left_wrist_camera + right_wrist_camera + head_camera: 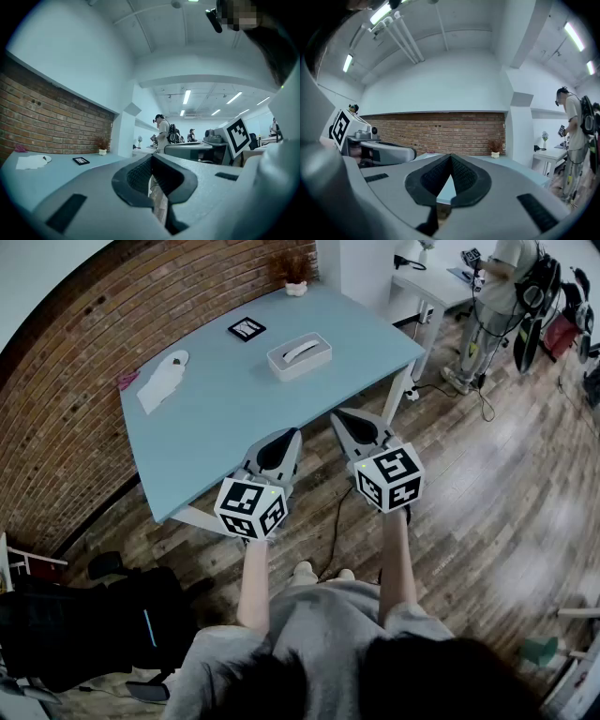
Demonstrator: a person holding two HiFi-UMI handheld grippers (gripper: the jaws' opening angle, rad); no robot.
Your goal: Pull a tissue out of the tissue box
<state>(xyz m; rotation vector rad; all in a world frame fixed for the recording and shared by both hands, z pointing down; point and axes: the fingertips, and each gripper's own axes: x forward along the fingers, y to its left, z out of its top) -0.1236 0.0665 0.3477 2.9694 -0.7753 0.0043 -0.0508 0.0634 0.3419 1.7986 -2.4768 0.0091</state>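
— Where's the box?
— On the bench, at twelve o'clock from the left gripper and right gripper, well apart.
— Jaws?
— Both pairs together, nothing between. A tissue seems to peek from the slot.

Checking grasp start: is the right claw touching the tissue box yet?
Apart. Head view: bare table separates the right claw from the tissue box.
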